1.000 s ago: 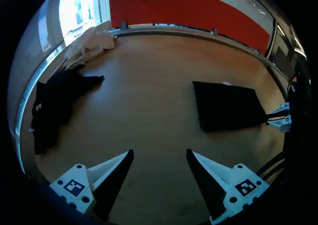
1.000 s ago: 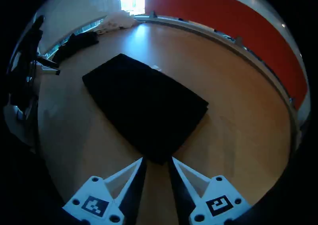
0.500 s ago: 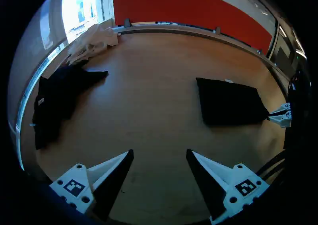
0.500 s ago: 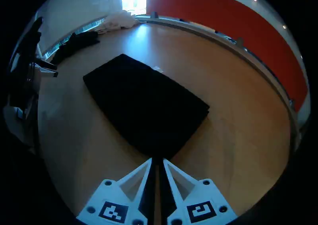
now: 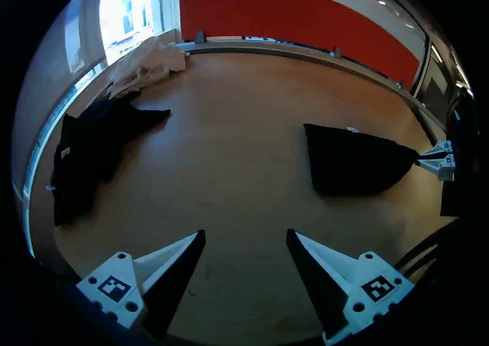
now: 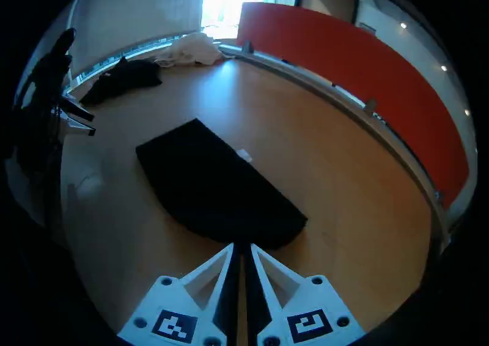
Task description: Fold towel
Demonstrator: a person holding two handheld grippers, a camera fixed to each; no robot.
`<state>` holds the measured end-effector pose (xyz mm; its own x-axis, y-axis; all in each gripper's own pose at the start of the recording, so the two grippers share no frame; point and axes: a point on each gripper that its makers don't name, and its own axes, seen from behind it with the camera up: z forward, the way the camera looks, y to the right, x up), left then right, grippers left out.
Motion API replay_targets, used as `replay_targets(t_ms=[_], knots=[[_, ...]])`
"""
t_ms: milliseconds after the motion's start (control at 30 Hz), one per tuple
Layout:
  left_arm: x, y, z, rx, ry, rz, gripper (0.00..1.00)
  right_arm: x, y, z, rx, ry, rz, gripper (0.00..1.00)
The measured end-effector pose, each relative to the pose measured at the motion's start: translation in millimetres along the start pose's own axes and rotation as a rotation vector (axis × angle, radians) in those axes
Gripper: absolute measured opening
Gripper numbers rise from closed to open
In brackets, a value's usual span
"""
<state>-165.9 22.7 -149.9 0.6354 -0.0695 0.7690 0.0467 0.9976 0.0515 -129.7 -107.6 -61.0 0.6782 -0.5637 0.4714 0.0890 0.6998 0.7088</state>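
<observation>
Gripping the near corner of the black towel [image 6: 214,187], which spreads directly ahead, the right gripper [image 6: 242,257] is clamped on it. The left gripper [image 5: 244,248] stands apart, empty. Fold starting; next, carry the corner across.

Right claw [image 6: 242,247] tight on near corner of black towel [image 6: 208,187] (wooden table [image 6: 342,181] beneath)

left tool [image 5: 245,232] hovers with fingers spread wide; right tool [image 6: 242,247] has its fingers pressed together.
</observation>
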Motion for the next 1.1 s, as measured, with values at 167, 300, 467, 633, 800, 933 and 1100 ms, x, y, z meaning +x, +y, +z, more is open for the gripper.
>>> replay_targets(t_ms=[167, 300, 467, 633, 800, 933, 1100], knots=[[-1, -1.7, -2.2, 0.0, 0.005, -0.013, 0.99, 35, -3, -1.9, 0.004, 0.038, -0.068, 0.04], [-2, -1.7, -3.7, -0.001, 0.009, -0.024, 0.99, 59, -8, -0.3, 0.013, 0.061, -0.11, 0.04], [-3, 0.2, -5.3, -0.005, 0.014, -0.041, 0.98, 82, -17, 5.5, 0.029, 0.076, -0.151, 0.04], [-3, 1.9, -7.7, -0.01, 0.021, -0.054, 0.99, 95, -26, 8.9, 0.046, 0.084, -0.177, 0.04], [-3, -0.7, -11.2, -0.009, 0.027, -0.064, 0.98, 106, -35, 12.4, 0.062, 0.089, -0.203, 0.04], [-3, -4.4, -15.1, -0.004, 0.033, -0.076, 0.98, 116, -43, 16.4, 0.077, 0.097, -0.222, 0.04], [-2, -8.4, -21.7, 0.004, 0.045, -0.096, 0.98, 130, -57, 23.3, 0.105, 0.104, -0.251, 0.04]])
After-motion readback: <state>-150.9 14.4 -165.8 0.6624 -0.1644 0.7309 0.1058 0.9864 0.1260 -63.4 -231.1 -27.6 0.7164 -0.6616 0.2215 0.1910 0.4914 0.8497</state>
